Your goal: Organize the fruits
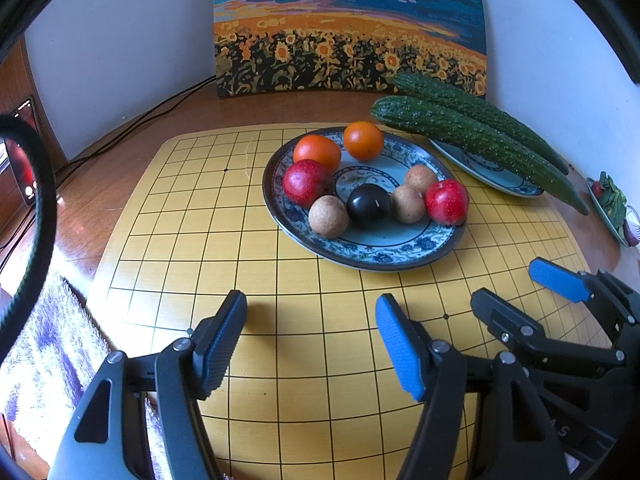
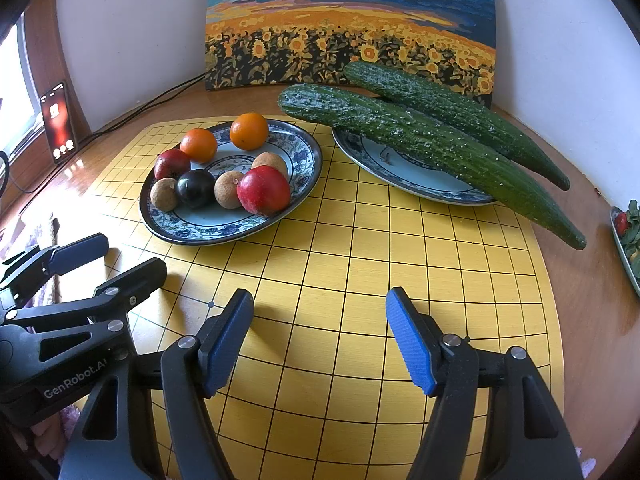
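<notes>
While both my grippers, left gripper (image 1: 310,342) and right gripper (image 2: 320,340), hover with jaws spread and empty, I should approach the fruit plate (image 1: 360,256) slowly, picking one round fruit squarely.

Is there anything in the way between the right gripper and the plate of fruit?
Nothing visible: only bare yellow grid board lies between the open right gripper and the fruit plate.

White wall (image 1: 140,40), sunflower painting (image 1: 348,28), sunlit wooden table (image 2: 592,280).
</notes>
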